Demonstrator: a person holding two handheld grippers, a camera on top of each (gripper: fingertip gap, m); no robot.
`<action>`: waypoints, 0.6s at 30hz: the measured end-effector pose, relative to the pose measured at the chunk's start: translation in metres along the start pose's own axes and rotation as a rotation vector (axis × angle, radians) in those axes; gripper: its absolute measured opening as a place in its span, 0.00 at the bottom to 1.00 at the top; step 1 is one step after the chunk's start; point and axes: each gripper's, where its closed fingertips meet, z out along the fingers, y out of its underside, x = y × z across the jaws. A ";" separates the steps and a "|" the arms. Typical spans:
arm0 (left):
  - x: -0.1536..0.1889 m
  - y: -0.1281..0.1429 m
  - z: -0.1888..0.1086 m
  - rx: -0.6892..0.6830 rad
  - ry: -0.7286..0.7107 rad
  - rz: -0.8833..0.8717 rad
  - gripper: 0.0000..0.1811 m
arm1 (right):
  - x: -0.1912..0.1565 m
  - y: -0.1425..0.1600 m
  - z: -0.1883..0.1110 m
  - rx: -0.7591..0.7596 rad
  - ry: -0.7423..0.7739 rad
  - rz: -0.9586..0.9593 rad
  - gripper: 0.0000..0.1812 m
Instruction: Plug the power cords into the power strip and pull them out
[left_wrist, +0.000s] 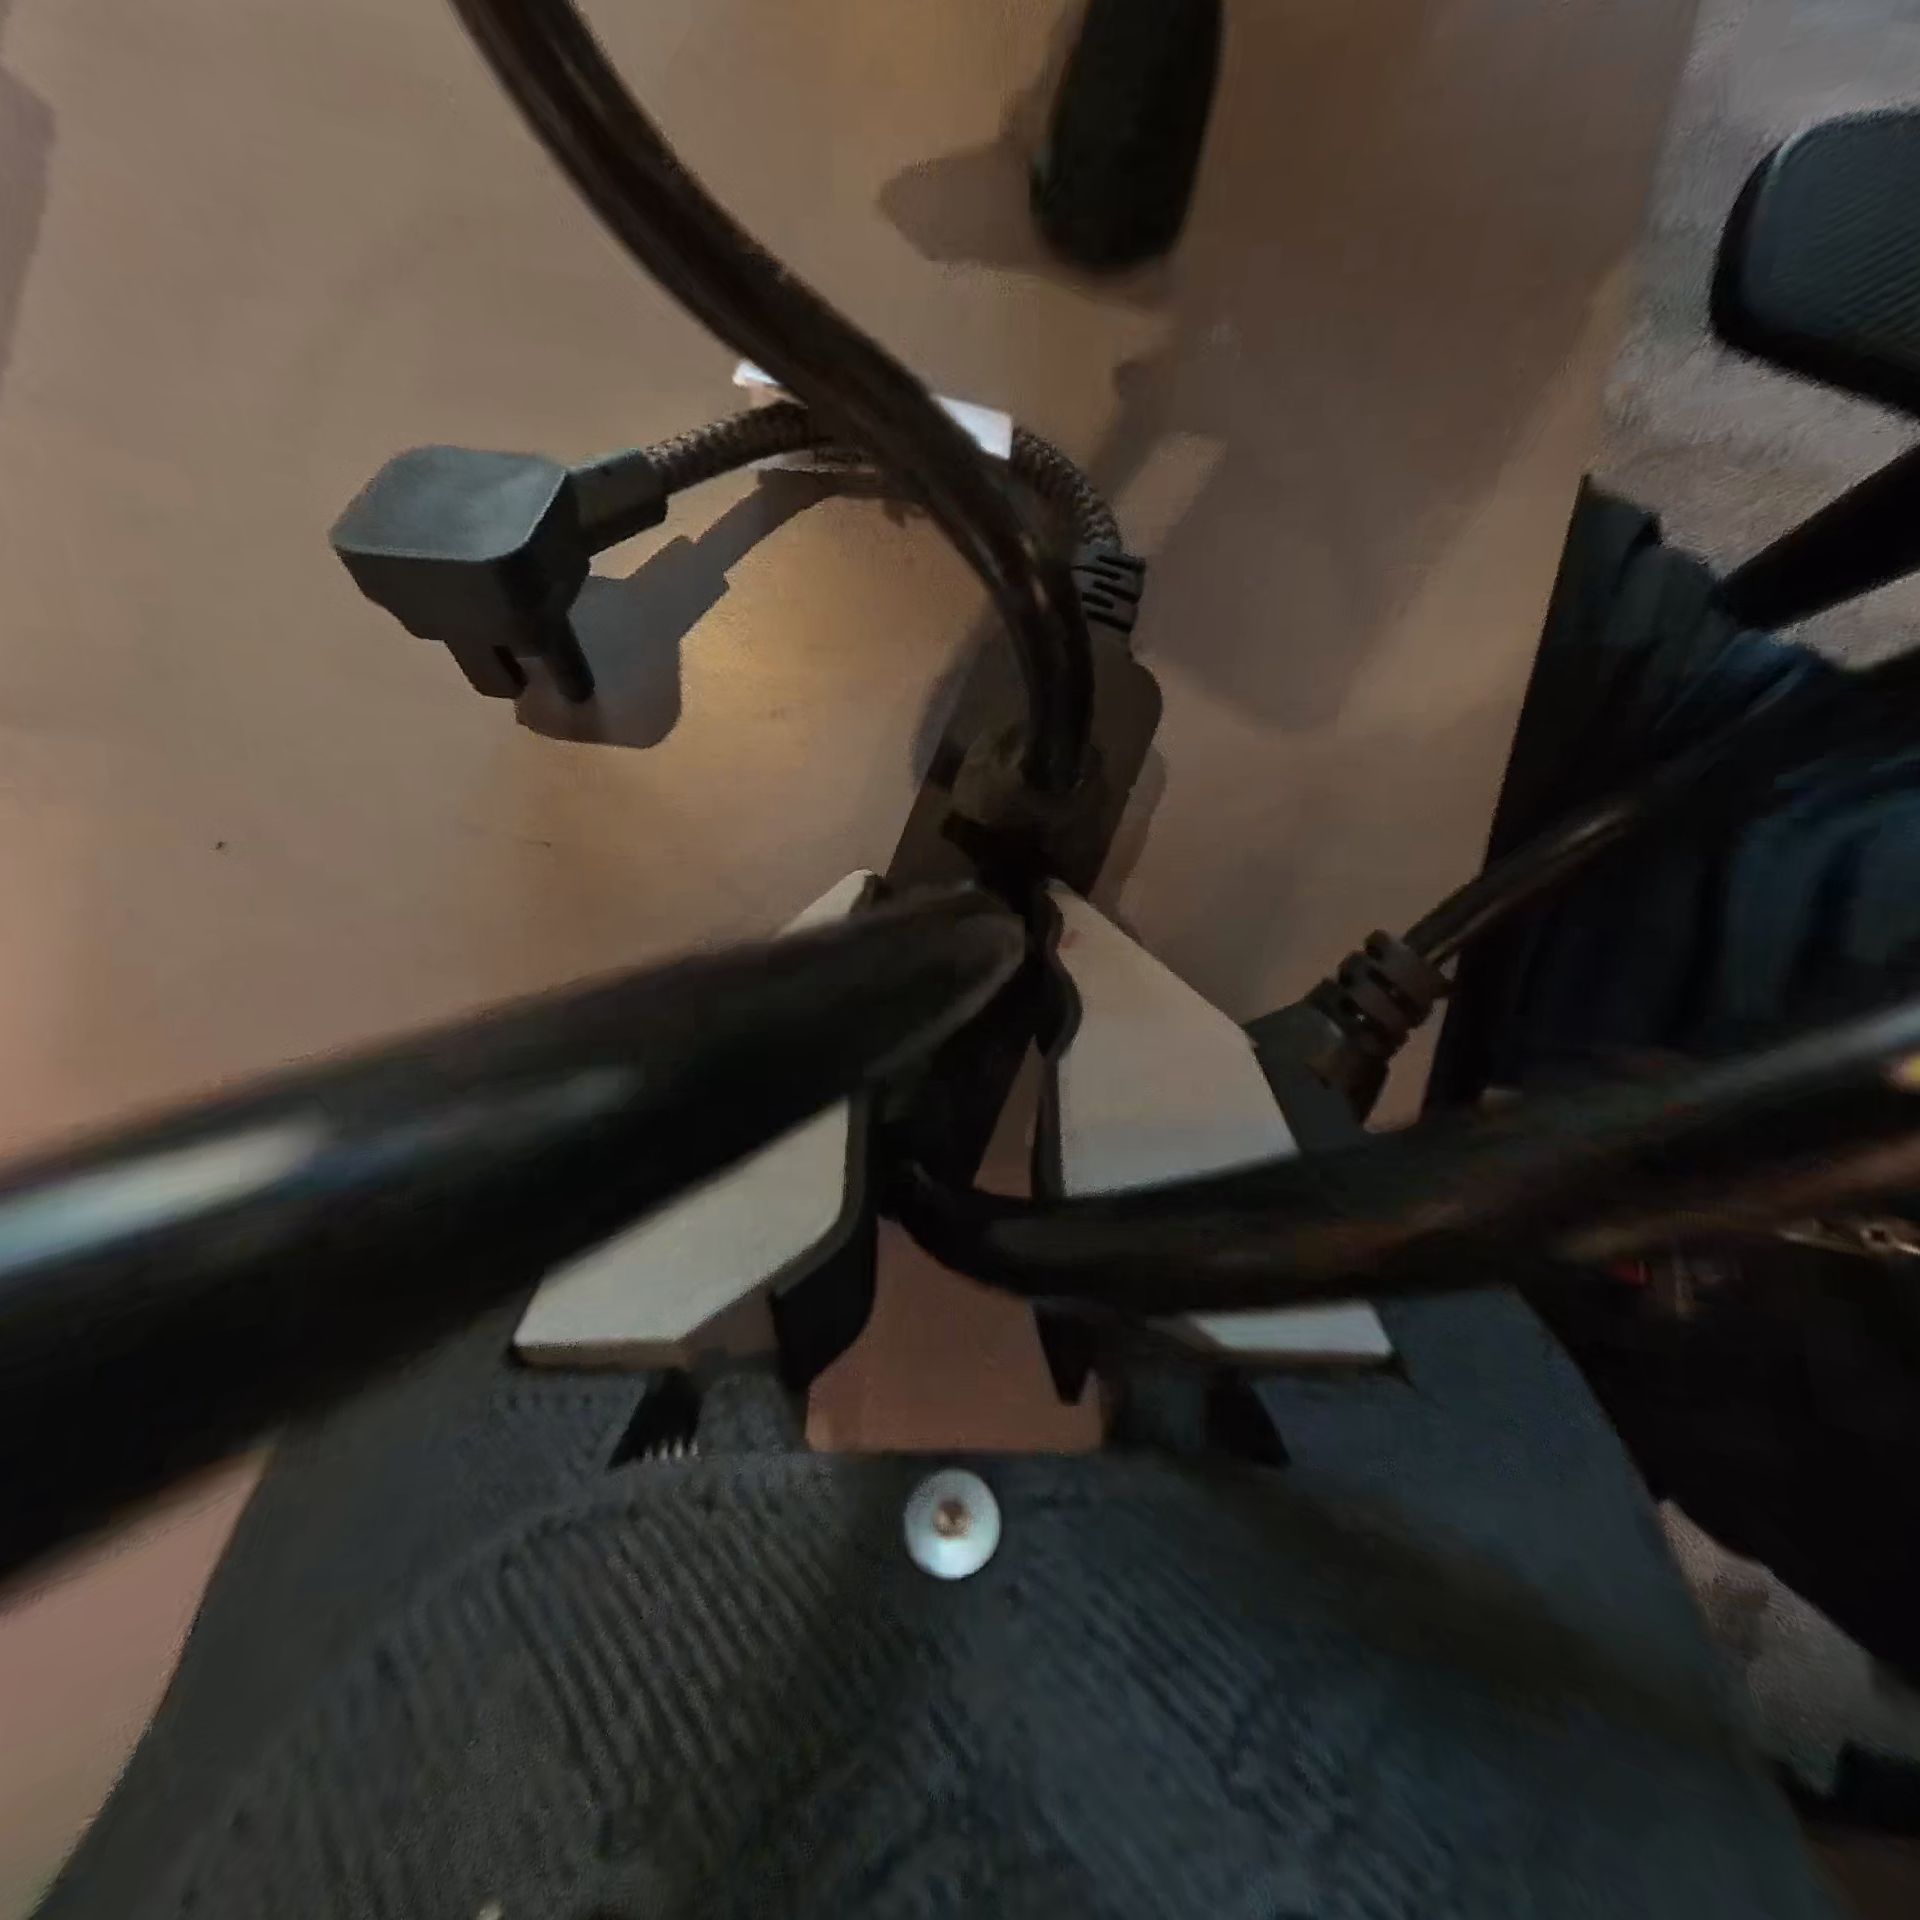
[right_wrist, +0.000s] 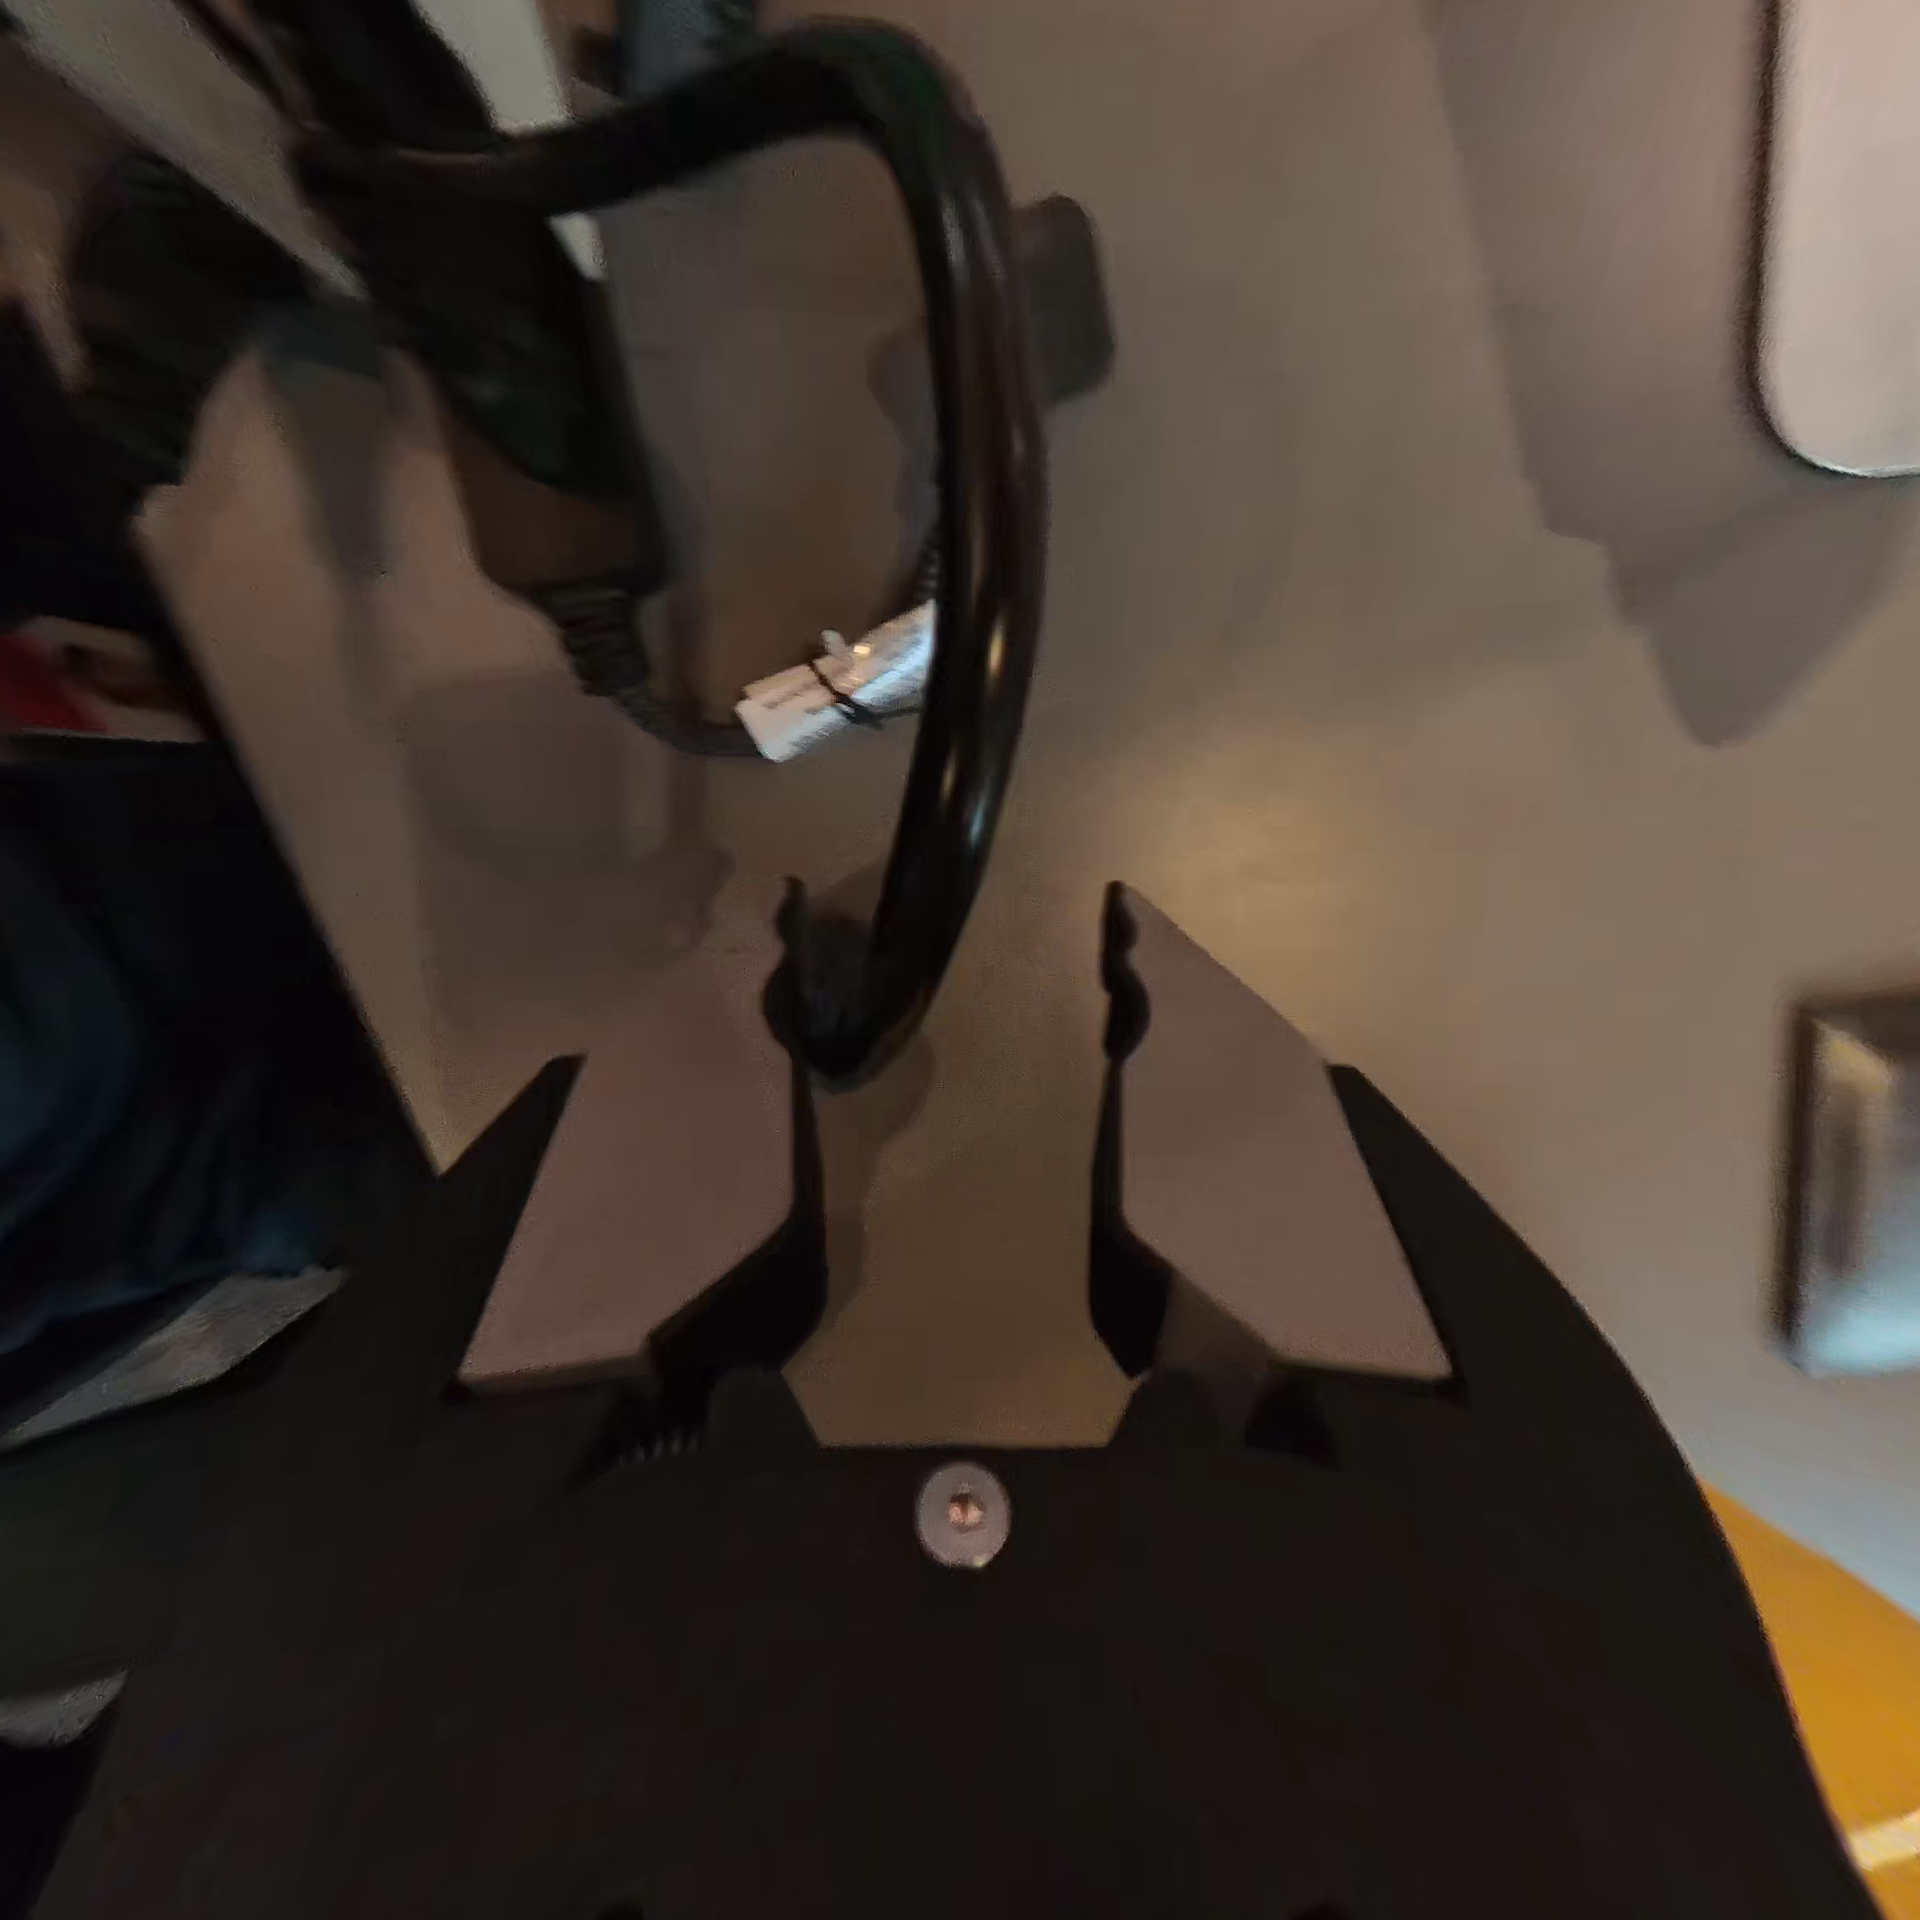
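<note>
the left gripper (left_wrist: 1023, 935) has its fingers (left_wrist: 1132, 1049) pressed together on a bundle of black power cords (left_wrist: 914, 416), pinching them right at the tips. one thick cord (left_wrist: 499, 1081) runs blurred across the lower left of the left wrist view, and another (left_wrist: 1351, 1195) crosses toward the right edge. beyond the tips, a braided cord ends in a black plug (left_wrist: 468, 551) that hangs free above the beige worktop (left_wrist: 260, 312), its prongs pointing down and touching nothing. a white tag (left_wrist: 971, 421) sits on the cords just behind the bundle. a second plug with a ribbed collar (left_wrist: 1371, 997) lies to the right, near the worktop's edge.

the right gripper (right_wrist: 951, 966) has its fingers (right_wrist: 1127, 966) spread apart. a glossy black cord (right_wrist: 977, 582) arcs down and ends against the inner face of the left-hand finger, with open space between it and the other finger. a white tag (right_wrist: 831, 686) shows behind that cord. the power strip cannot be made out in either view.
</note>
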 end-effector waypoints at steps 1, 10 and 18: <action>-0.001 -0.001 0.000 0.026 0.001 -0.007 0.14 | 0.007 0.000 -0.003 0.010 0.056 0.015 0.32; -0.007 -0.007 0.002 0.082 -0.035 0.010 0.13 | 0.021 -0.063 -0.069 0.674 0.202 0.223 0.25; -0.025 -0.035 0.014 0.223 -0.140 0.051 0.14 | -0.042 -0.083 -0.029 0.827 -0.183 0.304 0.20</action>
